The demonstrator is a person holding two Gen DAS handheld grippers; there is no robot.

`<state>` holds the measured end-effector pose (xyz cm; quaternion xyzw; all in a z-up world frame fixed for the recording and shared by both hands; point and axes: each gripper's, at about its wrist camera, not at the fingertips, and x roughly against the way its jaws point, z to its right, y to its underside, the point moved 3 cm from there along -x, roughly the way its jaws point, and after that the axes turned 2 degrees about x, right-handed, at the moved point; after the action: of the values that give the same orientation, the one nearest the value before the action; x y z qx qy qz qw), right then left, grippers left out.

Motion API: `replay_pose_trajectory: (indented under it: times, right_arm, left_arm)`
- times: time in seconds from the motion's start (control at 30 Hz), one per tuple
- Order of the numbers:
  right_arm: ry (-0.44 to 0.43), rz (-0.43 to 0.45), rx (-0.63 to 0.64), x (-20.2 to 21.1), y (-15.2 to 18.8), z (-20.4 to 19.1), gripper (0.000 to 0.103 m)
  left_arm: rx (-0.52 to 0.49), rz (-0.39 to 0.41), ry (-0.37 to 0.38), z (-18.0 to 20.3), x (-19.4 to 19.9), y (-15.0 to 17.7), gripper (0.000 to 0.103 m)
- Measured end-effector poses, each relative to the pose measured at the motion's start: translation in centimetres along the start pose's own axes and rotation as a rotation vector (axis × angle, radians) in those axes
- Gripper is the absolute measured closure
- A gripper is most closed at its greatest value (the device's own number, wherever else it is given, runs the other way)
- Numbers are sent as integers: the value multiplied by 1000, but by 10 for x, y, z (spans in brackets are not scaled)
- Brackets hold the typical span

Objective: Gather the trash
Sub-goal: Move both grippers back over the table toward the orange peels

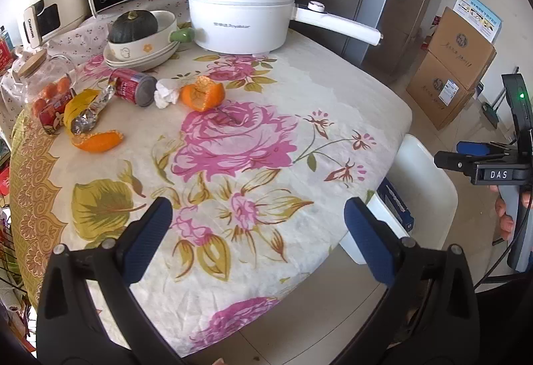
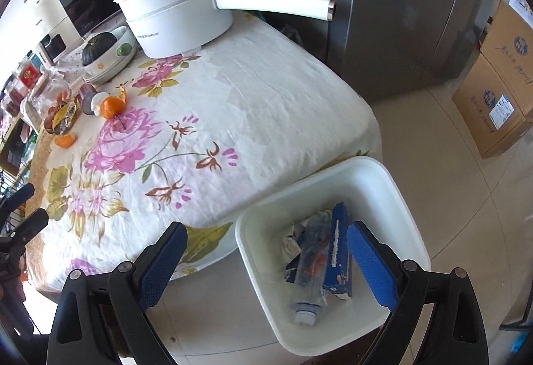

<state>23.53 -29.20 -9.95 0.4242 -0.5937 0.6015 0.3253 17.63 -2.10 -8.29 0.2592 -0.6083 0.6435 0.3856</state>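
Trash lies at the table's far left: an orange peel cup [image 1: 202, 93], a second peel [image 1: 98, 140], a crumpled white tissue [image 1: 165, 93], a red can on its side [image 1: 133, 86] and a yellow-and-foil wrapper [image 1: 87, 112]. My left gripper [image 1: 258, 215] is open and empty above the near part of the floral tablecloth [image 1: 319, 92]. My right gripper [image 2: 265, 238] is open and empty above the white bin [image 2: 376, 178] beside the table. The bin holds a plastic bottle [image 2: 311, 281], a blue box [image 2: 338, 258] and paper scraps.
A white electric pot [image 1: 243, 8] with a long handle [image 2: 276, 2] stands at the back. A bowl holding a dark squash [image 1: 133, 27] and a glass jar [image 1: 46, 82] stand at the left. A steel fridge [image 2: 399, 8] and cardboard boxes [image 1: 456, 65] stand at the right.
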Motion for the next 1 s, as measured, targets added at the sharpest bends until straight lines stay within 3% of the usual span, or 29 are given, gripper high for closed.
replay_pose_trajectory:
  times: [0.57, 1.0]
  right_arm:
    - [-81, 71, 49, -12, -28, -90, 3]
    - [-80, 87, 59, -40, -45, -127, 3]
  left_arm:
    - [59, 12, -91, -75, 11, -3, 1]
    - [121, 0, -154, -129, 2, 2, 1]
